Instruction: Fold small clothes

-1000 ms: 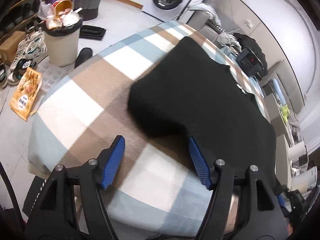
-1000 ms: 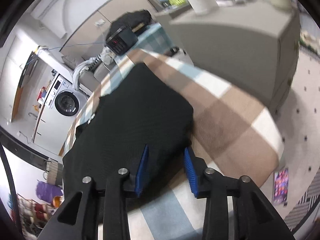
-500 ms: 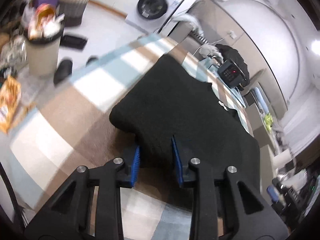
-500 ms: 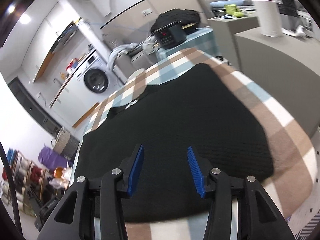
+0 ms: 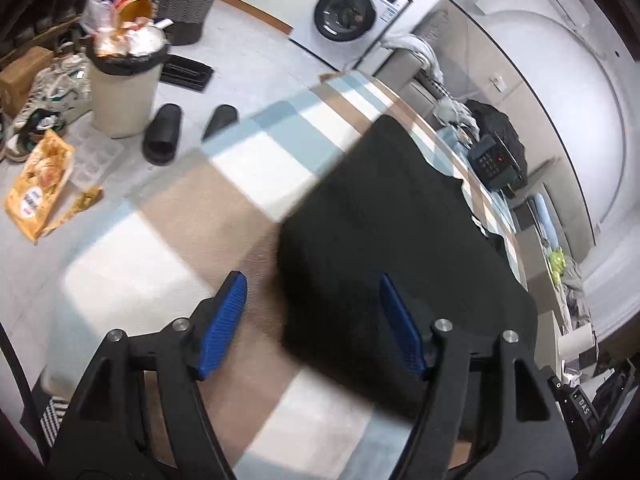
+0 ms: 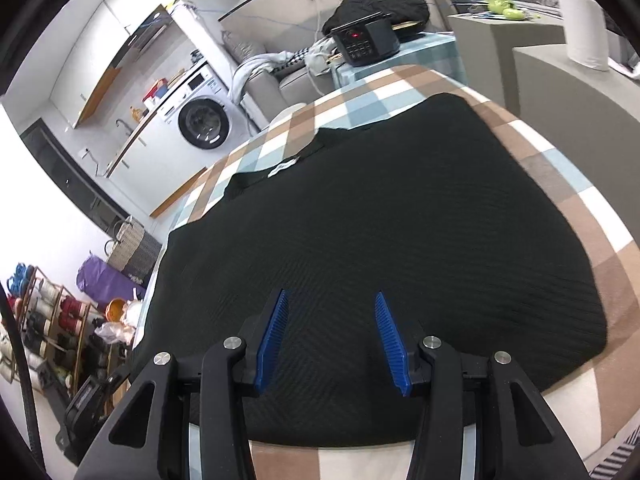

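One black garment (image 6: 400,220), one checked cloth (image 5: 168,248), two slippers (image 5: 162,134), one washing machine (image 5: 346,14).

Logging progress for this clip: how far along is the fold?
Done: the black garment lies spread flat on the checked tablecloth. In hand: nothing; left gripper and right gripper are both open over its near edge. Left: no fold is visible yet.

washing machine (image 5: 345,14), full bin (image 5: 125,80), black slippers (image 5: 162,134), shoe rack (image 6: 44,320)
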`<state>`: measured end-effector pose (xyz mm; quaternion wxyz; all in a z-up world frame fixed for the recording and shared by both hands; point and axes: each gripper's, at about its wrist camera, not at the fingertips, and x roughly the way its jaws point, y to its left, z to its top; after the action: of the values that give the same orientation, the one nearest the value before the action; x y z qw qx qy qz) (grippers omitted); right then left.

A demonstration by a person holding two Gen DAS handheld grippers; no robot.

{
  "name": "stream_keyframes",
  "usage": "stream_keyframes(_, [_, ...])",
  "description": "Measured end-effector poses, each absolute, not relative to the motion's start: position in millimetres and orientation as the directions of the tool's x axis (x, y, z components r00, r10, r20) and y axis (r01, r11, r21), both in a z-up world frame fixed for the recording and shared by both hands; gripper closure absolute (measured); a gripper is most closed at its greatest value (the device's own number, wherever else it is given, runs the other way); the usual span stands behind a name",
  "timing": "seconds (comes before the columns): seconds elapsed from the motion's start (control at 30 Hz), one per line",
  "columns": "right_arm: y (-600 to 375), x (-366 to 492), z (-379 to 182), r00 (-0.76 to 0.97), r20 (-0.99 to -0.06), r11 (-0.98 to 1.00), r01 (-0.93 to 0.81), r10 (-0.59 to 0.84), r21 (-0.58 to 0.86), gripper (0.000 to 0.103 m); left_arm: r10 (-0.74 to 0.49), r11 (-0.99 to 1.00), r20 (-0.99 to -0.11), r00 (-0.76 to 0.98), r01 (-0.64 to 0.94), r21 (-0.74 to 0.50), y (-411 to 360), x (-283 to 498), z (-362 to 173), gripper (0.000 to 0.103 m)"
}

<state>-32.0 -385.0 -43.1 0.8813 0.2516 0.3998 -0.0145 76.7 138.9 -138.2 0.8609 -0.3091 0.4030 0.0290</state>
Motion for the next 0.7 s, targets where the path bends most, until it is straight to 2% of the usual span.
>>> stream_keyframes(0.07, [-380.9, -30.2, -41.5, 0.676, -0.717, 0.886, 0.216, 0.168, 0.411, 0.056, -0.209, 0.828, -0.712, 0.67, -0.266, -0.494, 123.7, 90.6, -141.4, 0.038])
stream_keyframes(0.1, [-378.9, -29.1, -40.6, 0.674, -0.719, 0.892, 0.209, 0.166, 0.401, 0.056, -0.213, 0.837, -0.712, 0.669, -0.25, -0.486, 116.8, 95.7, -142.3, 0.042])
stream_keyframes(0.13, [-376.7, -27.2, -39.4, 0.674, -0.721, 0.898, 0.201, 0.164, 0.392, 0.056, -0.217, 0.843, -0.711, 0.669, -0.239, -0.482, 110.0, 101.0, -142.3, 0.047])
stream_keyframes(0.2, [-368.4, -19.6, -36.7, 0.671, -0.725, 0.915, 0.178, 0.157, 0.362, 0.056, -0.227, 0.852, -0.707, 0.67, -0.215, -0.477, 99.2, 110.1, -144.3, 0.068])
stream_keyframes(0.3, [-350.4, -3.8, -39.1, 0.651, -0.747, 0.948, 0.134, 0.136, 0.289, 0.053, -0.236, 0.852, -0.693, 0.681, -0.197, -0.484, 95.9, 115.0, -144.6, 0.08])
stream_keyframes(0.37, [-336.5, 13.6, -48.9, 0.605, -0.785, 0.964, 0.101, 0.135, 0.244, 0.053, -0.242, 0.853, -0.678, 0.694, -0.181, -0.49, 97.7, 113.5, -139.8, 0.081])
stream_keyframes(0.7, [-294.1, 44.4, -86.6, 0.517, -0.838, 0.982, -0.019, 0.172, 0.189, 0.053, -0.229, 0.892, -0.645, 0.729, -0.107, -0.438, 90.2, 107.1, -112.4, 0.082])
